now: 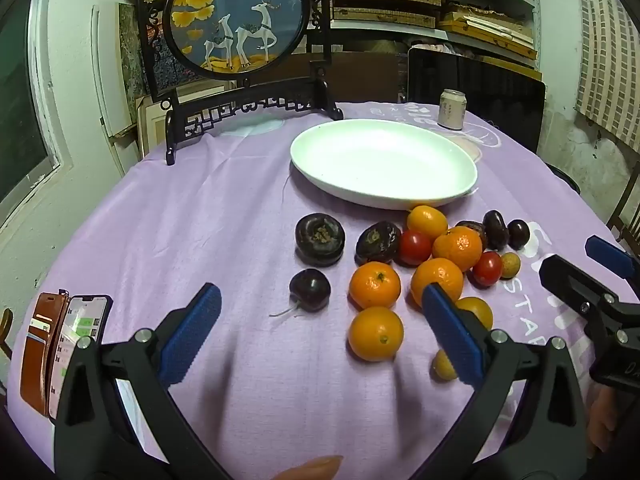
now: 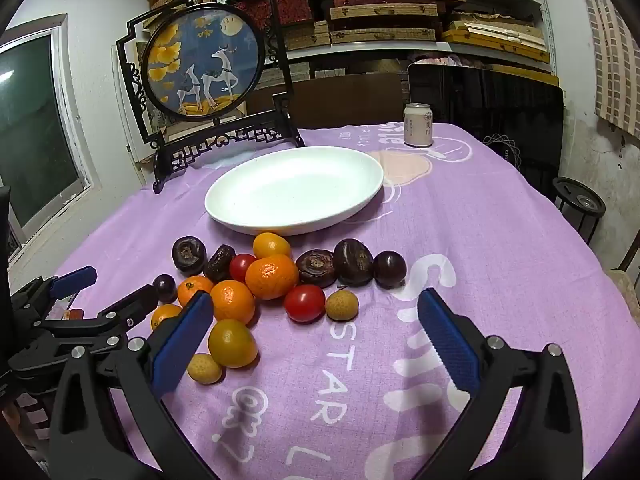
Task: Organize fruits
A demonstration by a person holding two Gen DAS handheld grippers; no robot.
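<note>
A pile of fruit lies on the purple tablecloth [image 1: 224, 216] in front of an empty white oval plate [image 1: 384, 162], also in the right wrist view [image 2: 296, 190]. There are several oranges [image 1: 375, 284] [image 2: 272, 276], red tomatoes [image 2: 305, 302] [image 1: 414, 247], dark water chestnuts [image 1: 320, 239] [image 2: 354, 261], a dark plum [image 1: 310, 290] and small yellow loquats [image 2: 342, 305]. My left gripper [image 1: 320, 336] is open above the near side of the pile, empty. My right gripper [image 2: 316, 344] is open, empty, over bare cloth right of the fruit.
A framed deer ornament on a black stand [image 1: 236, 16] stands at the back left. A drink can [image 1: 452, 110] stands behind the plate. A phone in a brown case [image 1: 64, 348] lies at the table's left edge. Shelves with boxes fill the background.
</note>
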